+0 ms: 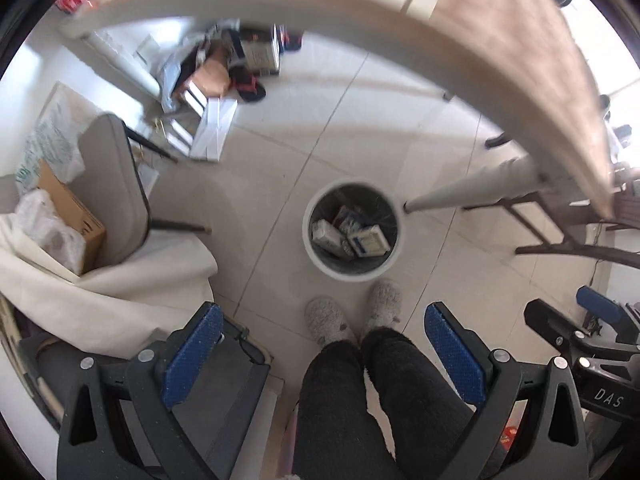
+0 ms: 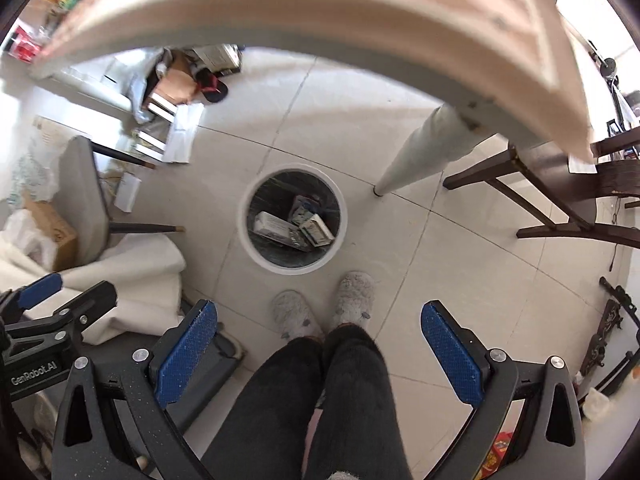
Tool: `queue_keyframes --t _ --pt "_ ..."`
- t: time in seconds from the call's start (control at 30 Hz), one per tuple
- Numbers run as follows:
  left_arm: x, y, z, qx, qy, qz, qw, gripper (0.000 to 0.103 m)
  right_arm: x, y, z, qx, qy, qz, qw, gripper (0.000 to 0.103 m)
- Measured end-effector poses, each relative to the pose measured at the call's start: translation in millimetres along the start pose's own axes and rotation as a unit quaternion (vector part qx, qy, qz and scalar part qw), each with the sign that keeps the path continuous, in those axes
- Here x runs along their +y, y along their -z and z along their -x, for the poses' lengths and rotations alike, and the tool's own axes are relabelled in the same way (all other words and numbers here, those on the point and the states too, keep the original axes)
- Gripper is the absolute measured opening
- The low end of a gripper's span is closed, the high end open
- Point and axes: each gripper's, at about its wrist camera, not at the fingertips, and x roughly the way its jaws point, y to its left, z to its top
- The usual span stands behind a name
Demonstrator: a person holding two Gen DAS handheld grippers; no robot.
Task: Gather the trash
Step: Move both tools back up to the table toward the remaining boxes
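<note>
Your left hand-held gripper (image 1: 324,354) points down at the floor with its 2 blue-padded fingers (image 1: 192,354) spread wide apart and nothing between them; your right hand-held gripper (image 2: 318,354) is spread the same way, also holding nothing. The white round trash bin (image 1: 394,240) stands on the tiled floor just right of the center of the left wrist view, and in the center of the right wrist view it sits just above your slippers (image 2: 354,294). Inside it lie several crumpled cartons (image 1: 362,240) on a dark liner. Your legs in dark trousers (image 1: 360,404) fill the lower middle of both views. The worktop (image 1: 520,52) arcs across the top of each frame, blurred, with its pale leg (image 2: 424,148) coming down to the floor right of the bin. At the left edge a grey chair (image 1: 116,184) stands beside a cardboard box (image 1: 74,216), and a heap of boxes and bags (image 1: 224,68) lies in the upper left.
</note>
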Motion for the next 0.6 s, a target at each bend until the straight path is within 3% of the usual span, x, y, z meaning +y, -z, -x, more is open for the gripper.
queue_keyframes --t 0.2,0.43,0.6 --pt "-1.5 -16.3 85.4 -0.087 -0.04 0.008 0.9954 0.103 4.7 -10.2 87.6 -0.035 -0.038 0.0 0.999 0.103" --pt "-8.5 -86.5 138.0 -0.155 -0.081 0.053 0.9832 0.103 -6.4 -66.7 166.4 -0.079 -0.058 -0.003 0.995 0.103" --pt "-29.7 -160.7 135.4 -0.139 -0.072 0.067 0.9854 0.103 -42.6 -135.8 184.8 -0.096 -0.036 -0.031 0.994 0.103"
